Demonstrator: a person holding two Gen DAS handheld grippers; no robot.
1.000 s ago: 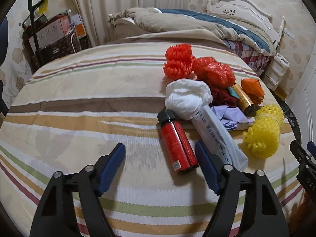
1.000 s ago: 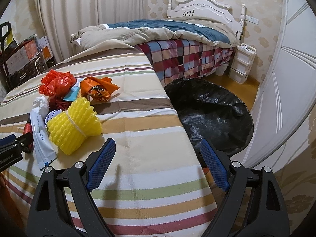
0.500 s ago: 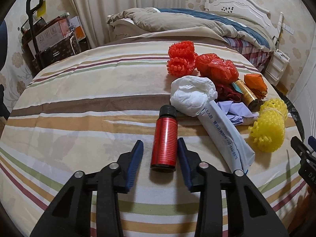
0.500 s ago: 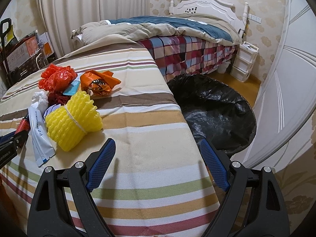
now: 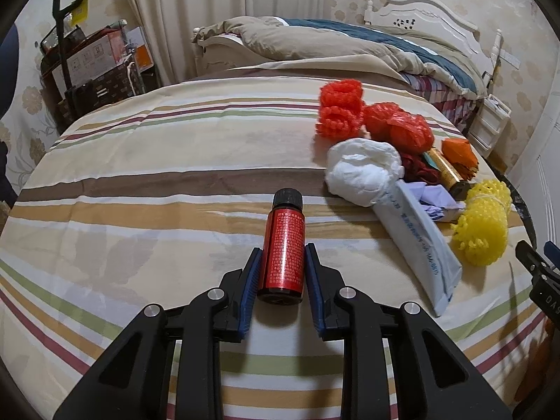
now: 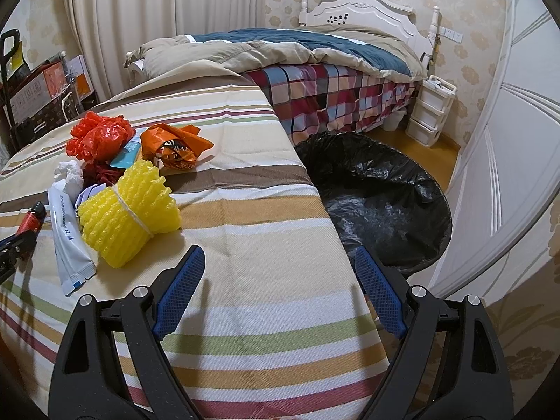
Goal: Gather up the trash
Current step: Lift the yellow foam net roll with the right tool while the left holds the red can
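Note:
A red bottle (image 5: 284, 245) with a black cap lies on the striped tablecloth (image 5: 157, 182). My left gripper (image 5: 282, 249) is closing on it, and both blue pads touch its sides. To its right lies a heap of trash: a white paper wad (image 5: 364, 171), a white pouch (image 5: 420, 241), a yellow foam net (image 5: 483, 224), a red foam net (image 5: 339, 108) and a red plastic bag (image 5: 399, 126). My right gripper (image 6: 279, 250) stands open and empty over the table's right edge, beside the yellow foam net (image 6: 129, 210) and an orange wrapper (image 6: 175, 143).
A bin lined with a black bag (image 6: 378, 203) stands on the floor just off the table's right edge. Behind it is a bed (image 6: 315, 56) with a plaid sheet, and white drawers (image 6: 430, 112). A cart with boxes (image 5: 80, 66) stands at far left.
My left gripper has swung onto the red bottle and closed from wide open until its pads meet the bottle's sides. The right gripper has stayed open and still.

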